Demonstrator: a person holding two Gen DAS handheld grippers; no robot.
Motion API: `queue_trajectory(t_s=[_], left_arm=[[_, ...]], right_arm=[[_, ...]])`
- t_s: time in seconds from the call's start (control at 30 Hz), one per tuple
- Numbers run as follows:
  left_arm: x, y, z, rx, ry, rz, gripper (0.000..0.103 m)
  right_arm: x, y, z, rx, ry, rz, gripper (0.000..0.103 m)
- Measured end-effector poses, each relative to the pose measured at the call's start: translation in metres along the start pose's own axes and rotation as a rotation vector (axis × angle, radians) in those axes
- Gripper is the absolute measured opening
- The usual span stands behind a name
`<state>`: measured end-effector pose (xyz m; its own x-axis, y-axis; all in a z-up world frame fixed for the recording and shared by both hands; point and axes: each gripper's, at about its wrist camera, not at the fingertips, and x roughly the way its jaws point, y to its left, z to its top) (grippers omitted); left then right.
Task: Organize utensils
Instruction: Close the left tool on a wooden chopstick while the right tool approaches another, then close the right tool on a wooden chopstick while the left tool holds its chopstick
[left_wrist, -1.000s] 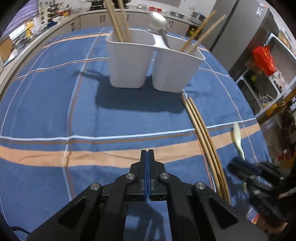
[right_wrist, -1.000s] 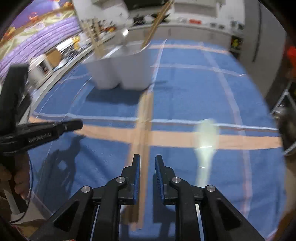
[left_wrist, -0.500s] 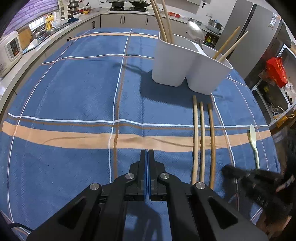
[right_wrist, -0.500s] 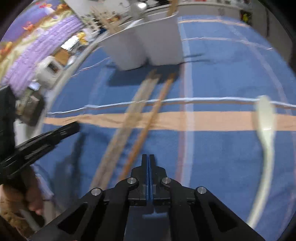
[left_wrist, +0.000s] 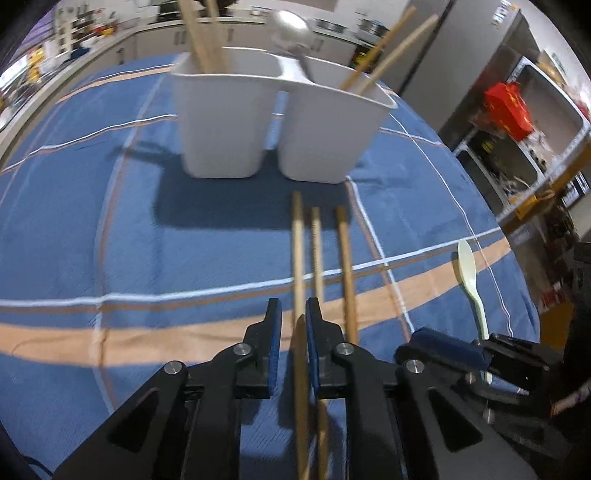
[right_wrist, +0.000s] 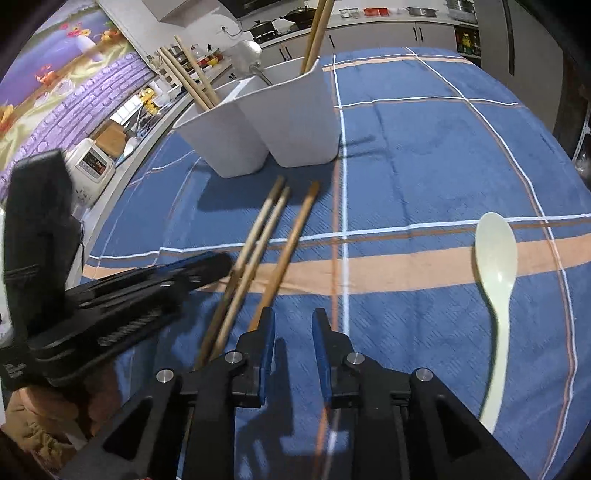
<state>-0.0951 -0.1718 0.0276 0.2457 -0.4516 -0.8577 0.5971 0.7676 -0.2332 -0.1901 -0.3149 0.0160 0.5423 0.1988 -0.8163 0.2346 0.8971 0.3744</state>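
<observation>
Three wooden chopsticks (left_wrist: 317, 251) lie side by side on the blue checked cloth, pointing at a white two-part utensil holder (left_wrist: 273, 118). The holder has chopsticks and a metal spoon (left_wrist: 291, 29) in it. My left gripper (left_wrist: 293, 325) is open, its jaws on either side of the leftmost chopstick (left_wrist: 297, 258). My right gripper (right_wrist: 293, 328) is open and empty just right of the chopsticks (right_wrist: 266, 236). A pale green spoon (right_wrist: 496, 280) lies to its right; it also shows in the left wrist view (left_wrist: 471, 277).
The holder (right_wrist: 266, 125) stands at the far middle of the table. A kitchen counter with appliances (right_wrist: 92, 162) runs along the left. A fridge and shelves with a red bag (left_wrist: 509, 107) stand beyond the table's right edge.
Both grippers have opened from shut. My left gripper has moved right and forward over the leftmost chopstick. My right gripper has shifted so the chopsticks lie at its left.
</observation>
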Motion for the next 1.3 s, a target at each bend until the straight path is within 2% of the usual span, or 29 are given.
queue_trajectory(t_s=[0.17, 0.2, 0.4, 0.57, 0.63, 0.67, 0.83, 0.97, 1.07, 1.13, 1.3], left_arm=[[0.01, -0.007, 0.005, 0.053, 0.008, 0.006, 0.012], [0.011, -0.007, 0.006, 0.064, 0.007, 0.022, 0.005], [0.016, -0.005, 0.008, 0.073, 0.023, 0.023, 0.006], [0.01, 0.006, 0.001, 0.025, 0.035, 0.033, 0.005], [0.004, 0.017, -0.005, -0.023, 0.045, 0.017, 0.005], [0.002, 0.02, -0.008, -0.041, 0.05, 0.012, 0.005], [-0.012, 0.03, -0.03, -0.092, 0.08, 0.029, 0.005], [-0.022, 0.026, -0.044, -0.071, 0.097, 0.04, 0.005], [-0.024, 0.024, -0.041, -0.06, 0.089, 0.045, 0.005], [-0.017, 0.023, -0.035, -0.051, 0.112, 0.067, 0.005], [-0.005, 0.023, -0.021, -0.024, 0.158, 0.069, 0.006]], right_arm=[[-0.001, -0.005, 0.0, -0.005, -0.003, -0.007, 0.022], [0.001, -0.005, 0.001, -0.002, -0.002, -0.009, 0.022], [0.013, 0.001, 0.018, -0.027, 0.007, -0.033, 0.022], [0.037, 0.017, 0.037, -0.088, 0.041, -0.111, 0.022], [0.043, 0.023, 0.04, -0.116, 0.042, -0.161, 0.011], [0.044, 0.025, 0.041, -0.122, 0.052, -0.168, 0.011], [0.034, 0.018, 0.03, -0.136, 0.1, -0.174, 0.009], [0.014, 0.0, 0.008, -0.153, 0.171, -0.184, 0.009], [0.003, -0.014, -0.001, -0.148, 0.195, -0.187, 0.011], [0.002, -0.021, -0.002, -0.134, 0.2, -0.205, 0.013], [0.013, -0.017, 0.015, -0.14, 0.245, -0.232, 0.013]])
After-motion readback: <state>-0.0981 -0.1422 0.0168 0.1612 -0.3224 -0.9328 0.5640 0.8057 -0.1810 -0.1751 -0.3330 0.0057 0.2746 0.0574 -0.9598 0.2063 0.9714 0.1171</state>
